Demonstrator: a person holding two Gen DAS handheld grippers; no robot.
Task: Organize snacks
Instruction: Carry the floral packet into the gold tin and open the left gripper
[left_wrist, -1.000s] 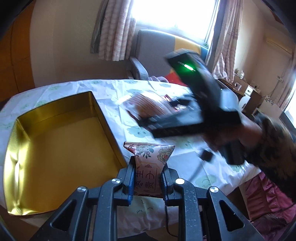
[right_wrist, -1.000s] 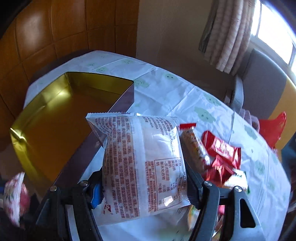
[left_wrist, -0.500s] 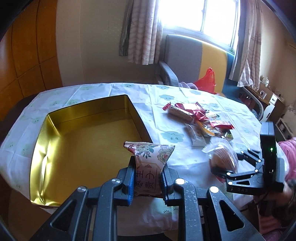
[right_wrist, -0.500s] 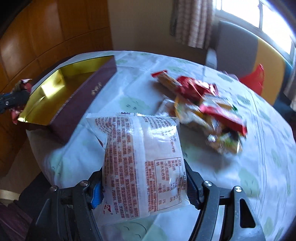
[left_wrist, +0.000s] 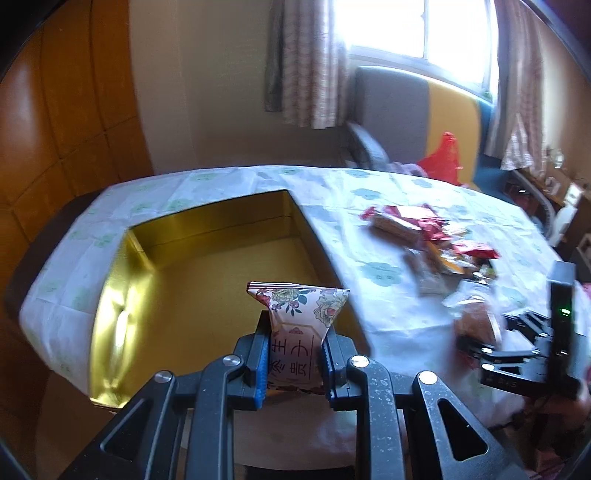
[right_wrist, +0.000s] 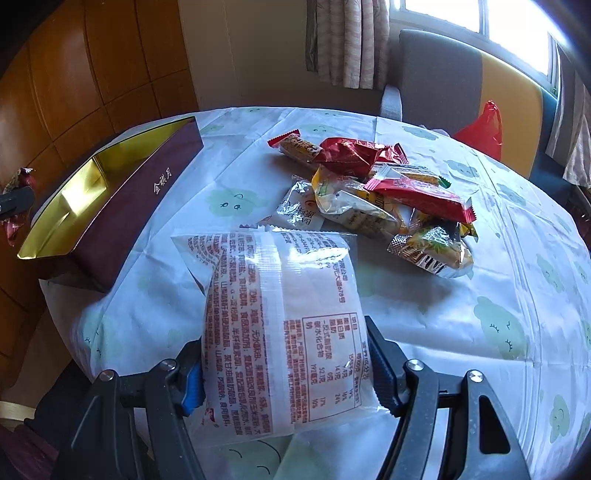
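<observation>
My left gripper (left_wrist: 295, 354) is shut on a small floral snack packet (left_wrist: 299, 325), held above the near edge of the gold-lined box (left_wrist: 207, 288), which looks empty inside. My right gripper (right_wrist: 284, 373) is shut on a clear pastry packet (right_wrist: 280, 332) with red print, held above the table's near edge. In the left wrist view the right gripper (left_wrist: 480, 343) shows at the right, blurred, with its packet (left_wrist: 476, 321). The box (right_wrist: 147, 192) lies to the left in the right wrist view. A pile of wrapped snacks (right_wrist: 384, 199) lies on the tablecloth.
The table has a white cloth with green prints (right_wrist: 498, 295). A grey and yellow armchair (left_wrist: 413, 110) and a red bag (left_wrist: 443, 158) stand behind it. Wood panelling (left_wrist: 55, 129) is at the left. The snack pile (left_wrist: 428, 236) lies right of the box.
My right gripper has swung with its packet from over the box to the table's right near side. My left gripper, still holding its packet, has shifted over the box's near edge.
</observation>
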